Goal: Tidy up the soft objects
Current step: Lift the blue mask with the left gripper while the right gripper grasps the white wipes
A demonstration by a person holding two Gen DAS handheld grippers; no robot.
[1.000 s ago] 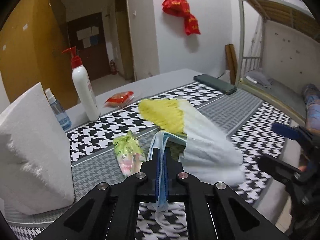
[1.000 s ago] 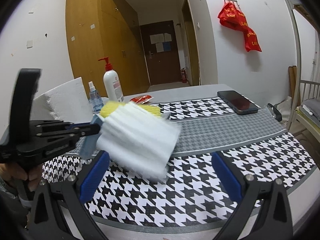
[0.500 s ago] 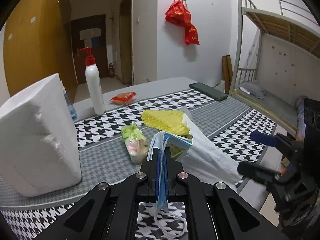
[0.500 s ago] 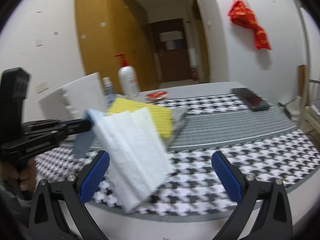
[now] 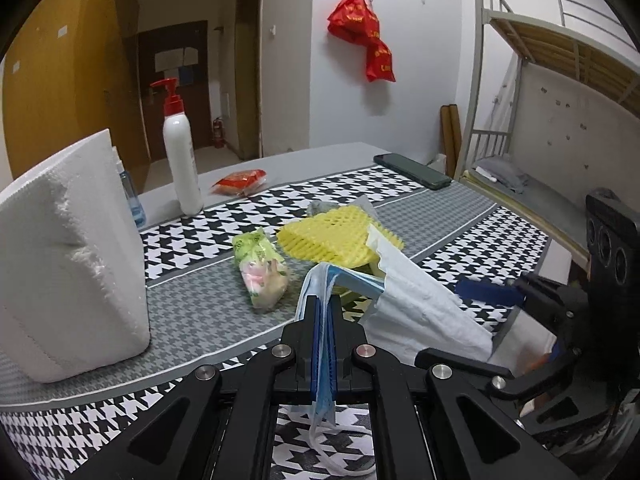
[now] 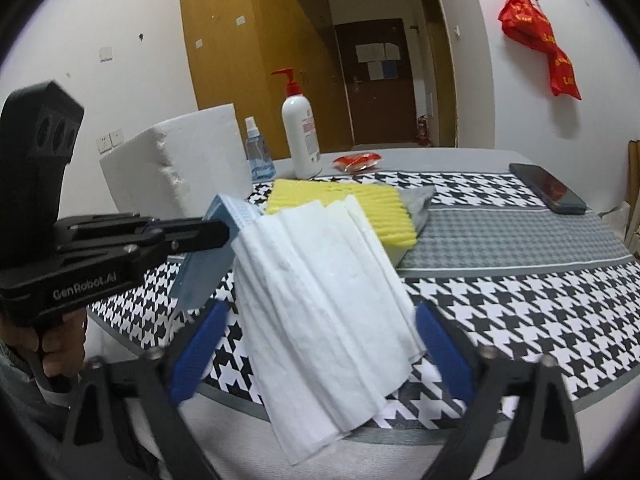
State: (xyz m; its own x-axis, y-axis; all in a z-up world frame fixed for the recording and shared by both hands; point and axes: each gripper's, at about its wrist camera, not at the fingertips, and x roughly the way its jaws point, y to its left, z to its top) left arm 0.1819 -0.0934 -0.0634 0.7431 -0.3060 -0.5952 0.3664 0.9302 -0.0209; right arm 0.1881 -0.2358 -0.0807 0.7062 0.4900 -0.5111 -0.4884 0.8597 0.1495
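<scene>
Left gripper clamps blue mask w/ white sheet hanging over table edge, right gripper spread wide around sheet, yellow foam & snack pack behind on cloth.

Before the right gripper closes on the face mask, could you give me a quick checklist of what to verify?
1. Left gripper shut on the face mask: ok.
2. Right gripper open wide: ok.
3. Mask's loose end hangs between the right fingers: ok in the right wrist view.
4. Mask clear of the yellow foam net: cannot tell; they overlap in both views.
5. Mask hangs flat, not bunched: ok, though tilted.
6. Ear loops free: cannot tell; one loop dangles below the left gripper.
</scene>
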